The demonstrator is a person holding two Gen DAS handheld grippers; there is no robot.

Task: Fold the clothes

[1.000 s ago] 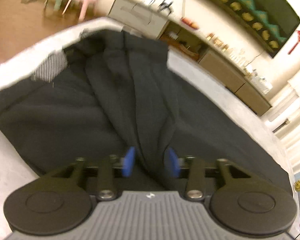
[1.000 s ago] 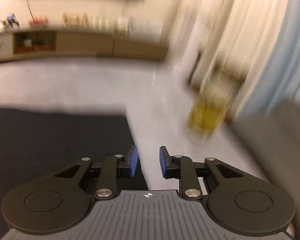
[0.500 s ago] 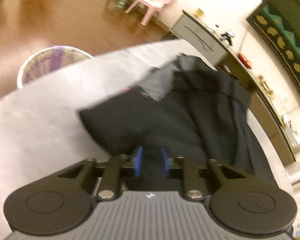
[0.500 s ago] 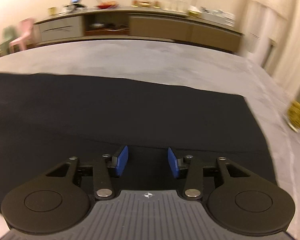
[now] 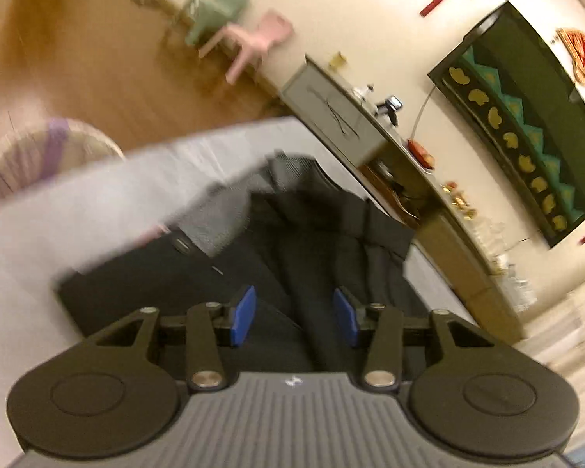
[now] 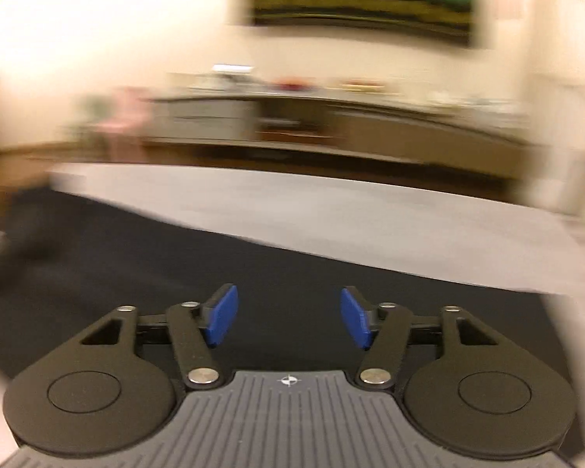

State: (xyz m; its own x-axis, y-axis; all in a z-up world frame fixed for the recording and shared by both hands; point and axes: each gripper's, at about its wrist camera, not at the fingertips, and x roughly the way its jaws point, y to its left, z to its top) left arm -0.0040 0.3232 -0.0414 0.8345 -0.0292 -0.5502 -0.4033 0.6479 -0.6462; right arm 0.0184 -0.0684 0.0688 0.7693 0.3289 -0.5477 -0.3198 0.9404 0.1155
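A black garment [image 5: 316, 241] lies in loose folds on the pale grey table [image 5: 78, 210], with a grey striped inner part [image 5: 218, 218] showing at its far left end. My left gripper [image 5: 294, 316] hovers low over it; its jaws are opening, and a ridge of the black cloth runs between the blue pads without being pressed. In the blurred right wrist view the same garment [image 6: 175, 273] spreads flat below my right gripper [image 6: 288, 318], whose jaws are opening wide with nothing between them.
A woven basket [image 5: 31, 156] stands on the wooden floor past the table's left edge. Small pink and green chairs [image 5: 257, 39] and a long low sideboard [image 5: 370, 144] line the far wall. Bare table surface [image 6: 331, 214] lies beyond the garment.
The left gripper closed on a fold of the garment, then spread its pads again while rolling and sliding sideways. The right gripper swung left from the table's end over the garment and widened.
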